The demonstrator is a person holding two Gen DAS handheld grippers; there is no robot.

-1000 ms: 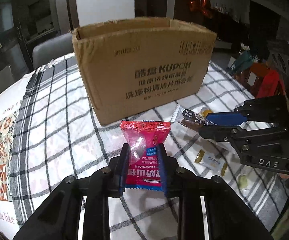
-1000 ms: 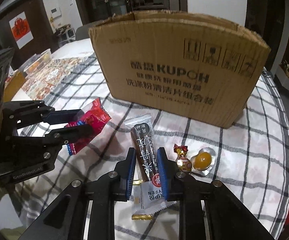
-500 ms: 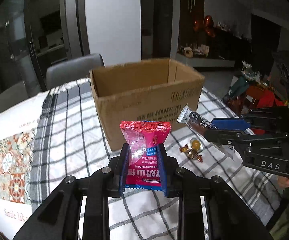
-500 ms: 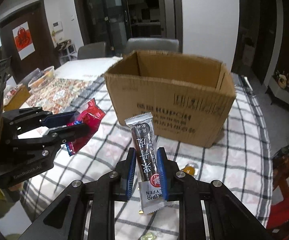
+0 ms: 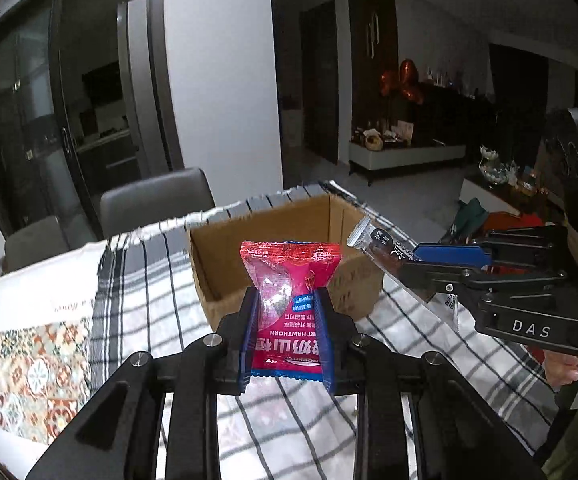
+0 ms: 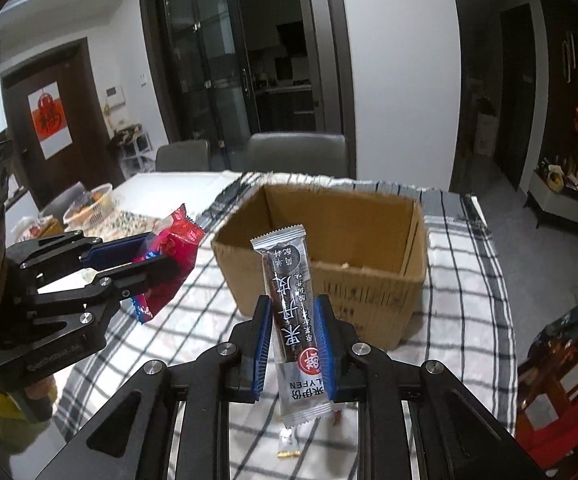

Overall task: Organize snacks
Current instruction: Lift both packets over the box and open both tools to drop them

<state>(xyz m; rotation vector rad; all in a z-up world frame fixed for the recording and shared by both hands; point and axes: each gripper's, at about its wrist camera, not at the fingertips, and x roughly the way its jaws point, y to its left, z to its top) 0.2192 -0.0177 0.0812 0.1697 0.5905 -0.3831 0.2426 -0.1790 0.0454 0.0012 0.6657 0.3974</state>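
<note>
My left gripper (image 5: pixel 287 300) is shut on a red snack packet (image 5: pixel 289 280), held upright above the checked tablecloth. My right gripper (image 6: pixel 291 312) is shut on a long dark snack bar (image 6: pixel 289 300) in a clear-ended wrapper. Both hang in the air in front of an open cardboard box (image 6: pixel 329 240), whose inside looks nearly bare. In the left wrist view the right gripper (image 5: pixel 405 260) with the bar (image 5: pixel 377 240) sits at the right, by the box (image 5: pixel 225 264). In the right wrist view the left gripper (image 6: pixel 169 252) and red packet (image 6: pixel 173 256) are at the left.
The table carries a black-and-white checked cloth (image 6: pixel 461 280) and a patterned mat (image 5: pixel 21 352) at the left. A small wrapped sweet (image 6: pixel 289 444) lies below the right gripper. A white basket (image 6: pixel 89 204) stands far left. Grey chairs (image 6: pixel 297 152) stand behind the table.
Both grippers have risen with their snacks, from near the tabletop to above the box's rim. The box's open inside now shows, and the loose sweets have dropped out of sight.
</note>
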